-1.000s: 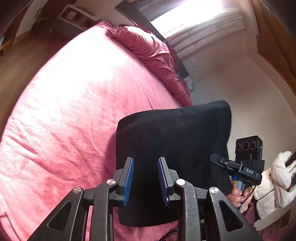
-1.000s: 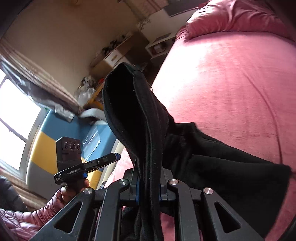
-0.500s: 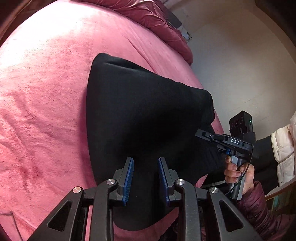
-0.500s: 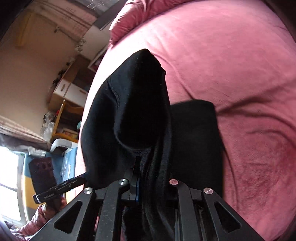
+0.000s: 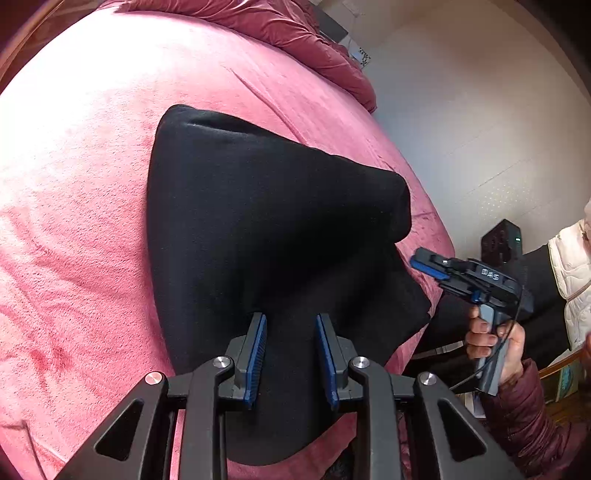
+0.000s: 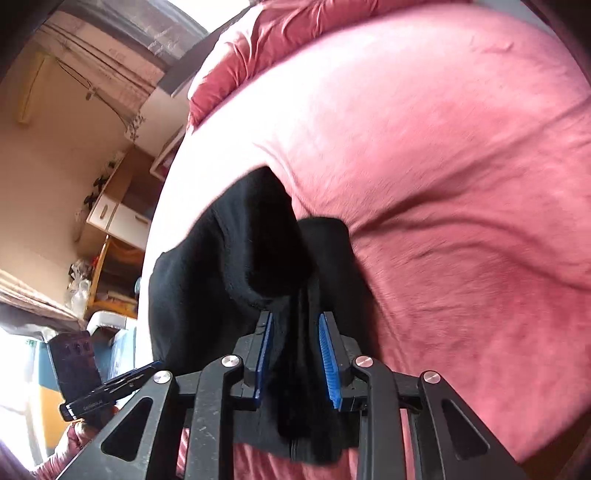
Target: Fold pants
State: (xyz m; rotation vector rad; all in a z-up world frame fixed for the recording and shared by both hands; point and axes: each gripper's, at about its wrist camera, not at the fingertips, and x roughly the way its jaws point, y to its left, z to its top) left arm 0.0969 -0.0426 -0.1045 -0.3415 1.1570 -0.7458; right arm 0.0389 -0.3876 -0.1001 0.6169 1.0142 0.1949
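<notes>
The black pants (image 5: 258, 229) lie folded in a thick pile on the pink bed (image 5: 81, 155). My left gripper (image 5: 291, 354) is open just above the pile's near edge, with no cloth between its blue pads. My right gripper (image 6: 295, 356) is open; a fold of the pants (image 6: 258, 251) still bulges up in front of it and cloth hangs between its pads. The right gripper also shows in the left wrist view (image 5: 439, 267), beside the pile's right edge. The left gripper shows in the right wrist view (image 6: 110, 387) at lower left.
A crumpled pink duvet (image 5: 295, 33) lies at the head of the bed. A wooden shelf unit with drawers (image 6: 118, 218) stands beside the bed. A person in a white jacket (image 5: 570, 273) stands at the right near the wall.
The pants came down from being held up and now rest on the bed. My right gripper has opened and let go of the cloth. The left gripper stayed open.
</notes>
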